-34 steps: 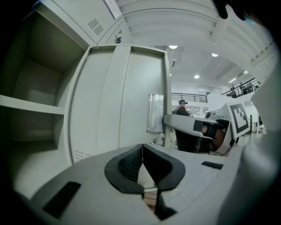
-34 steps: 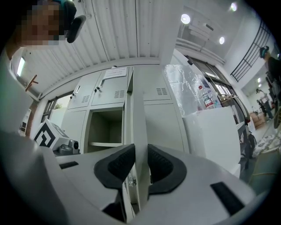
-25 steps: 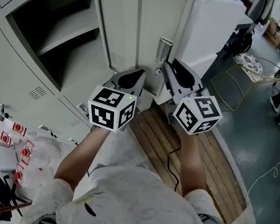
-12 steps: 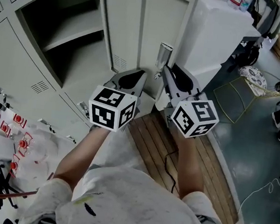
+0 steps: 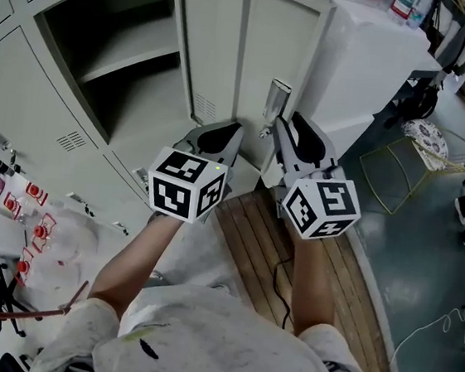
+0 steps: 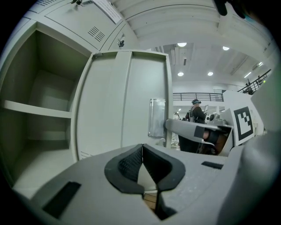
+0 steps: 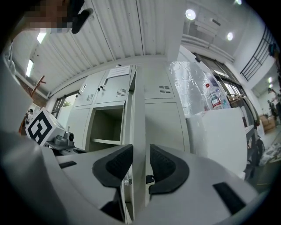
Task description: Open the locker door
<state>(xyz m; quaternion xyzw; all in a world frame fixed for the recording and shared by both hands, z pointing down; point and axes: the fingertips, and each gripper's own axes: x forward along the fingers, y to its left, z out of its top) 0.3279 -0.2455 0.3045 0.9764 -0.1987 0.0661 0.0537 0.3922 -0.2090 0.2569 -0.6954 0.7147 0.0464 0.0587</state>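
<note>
The grey locker door (image 5: pixel 231 47) stands swung out, and beside it is its open compartment (image 5: pixel 106 50) with one shelf. A clear plate (image 5: pixel 275 101) hangs at the door's free edge. My right gripper (image 5: pixel 284 133) straddles that edge. In the right gripper view the door edge (image 7: pixel 139 123) runs up between the jaws of the right gripper (image 7: pixel 140 160). Its jaws have just been opening, and a gap shows beside the right pad. My left gripper (image 5: pixel 220 134) hovers in front of the door face (image 6: pixel 123 101). The left gripper (image 6: pixel 142 147) is shut with nothing in it.
A tall white cabinet (image 5: pixel 363 62) stands just right of the door. Wooden slats (image 5: pixel 268 243) with a black cable lie underfoot. A wire stool (image 5: pixel 403 150) is at the right, and a cluttered table (image 5: pixel 35 234) at the lower left. More closed lockers (image 5: pixel 23 124) sit left of the open one.
The head view has shifted slightly, so the lockers sit a little lower and further right in the picture. Both grippers stay at the door.
</note>
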